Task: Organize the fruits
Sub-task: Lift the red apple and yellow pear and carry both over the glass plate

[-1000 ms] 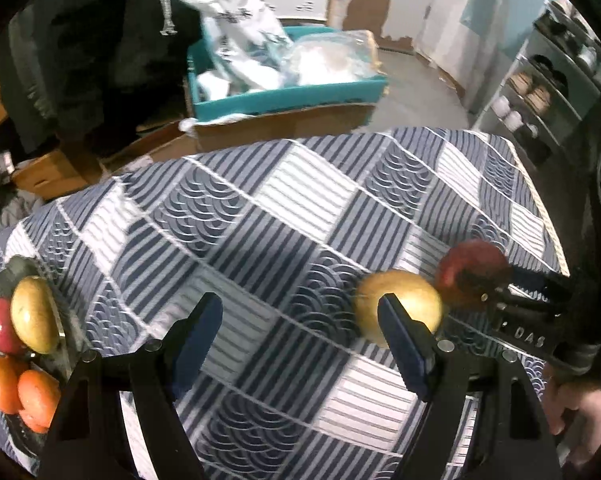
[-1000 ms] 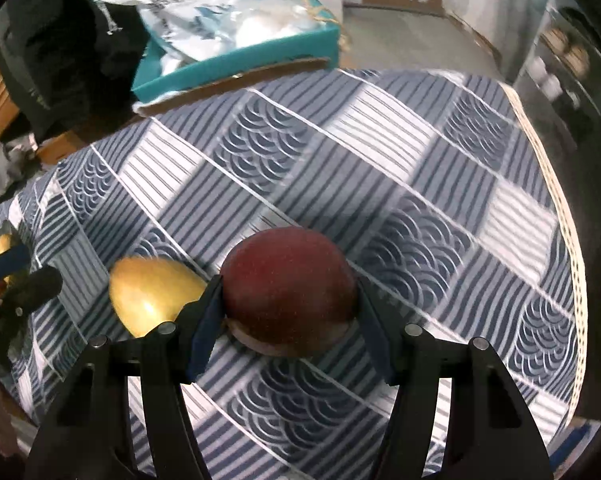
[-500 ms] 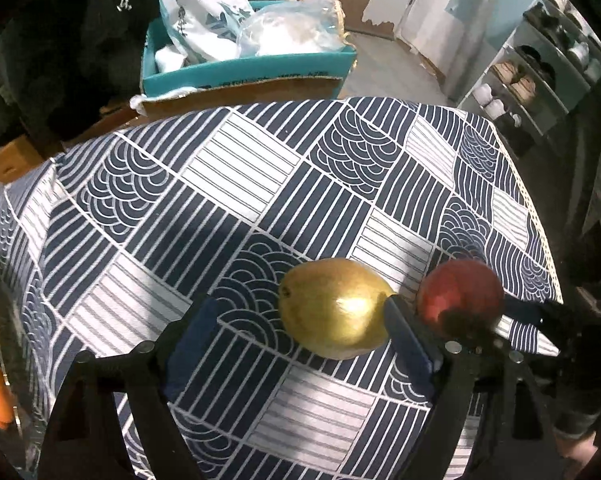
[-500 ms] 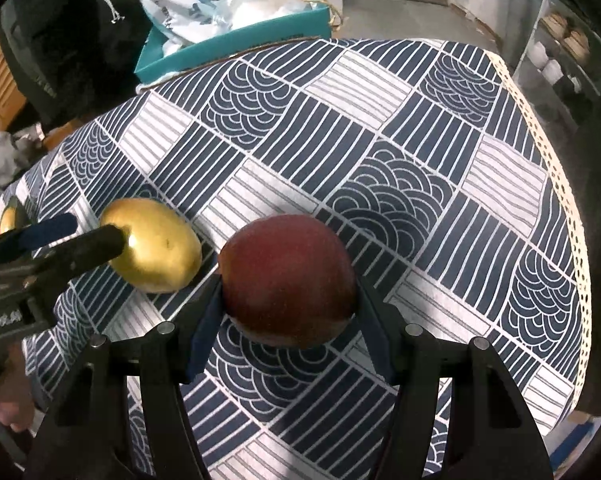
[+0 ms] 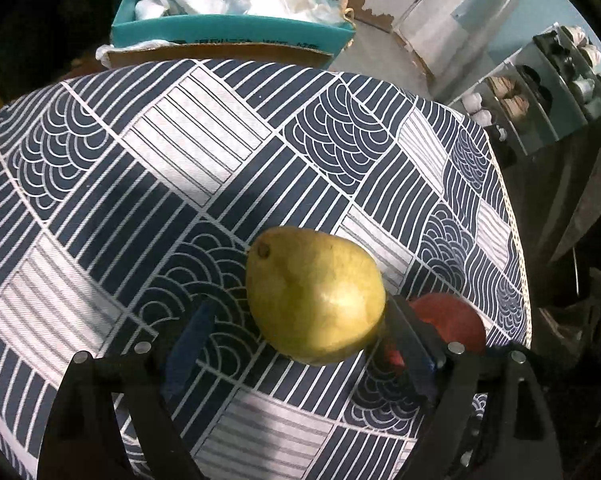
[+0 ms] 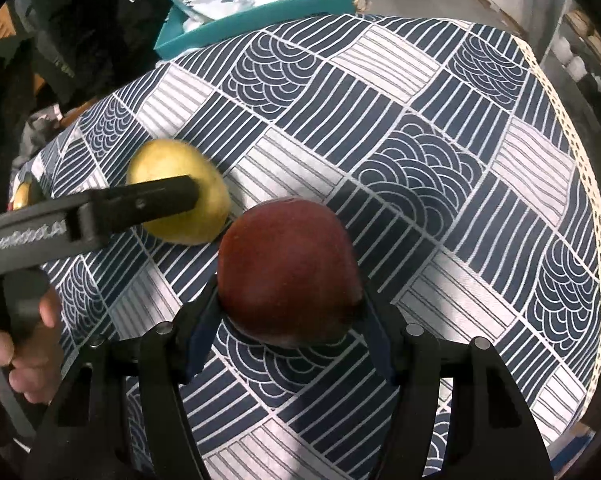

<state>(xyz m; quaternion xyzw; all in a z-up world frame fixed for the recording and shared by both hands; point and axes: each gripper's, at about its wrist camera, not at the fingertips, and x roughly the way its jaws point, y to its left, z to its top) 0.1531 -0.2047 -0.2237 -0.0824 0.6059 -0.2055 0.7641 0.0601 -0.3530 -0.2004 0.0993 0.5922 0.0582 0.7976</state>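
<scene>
My right fingers [image 6: 288, 316] are clamping the firm, smooth apple [image 6: 286, 270] at its widest part — my left fingers [image 5: 300, 344] are straddling the pear [image 5: 314, 294], unclenched.

Pretty dim room overall, both views heavily vignetted with black corners. Strong fisheye bulge: the patterned tablecloth [image 5: 228, 152] curves like a dome and its straight stripes bend near the rim. Patches of brighter light fall across the cloth, with soft dark shadow bands between them. The yellow pear [image 5: 314, 294] has a dull glossy highlight on its lower side. In the right wrist view the pear's [image 6: 180, 196] edge looks smeared with motion blur, while the red apple [image 6: 288, 272] is sharp but dark and muddy. Background shelves [image 5: 540, 80] are soft and noisy.
</scene>
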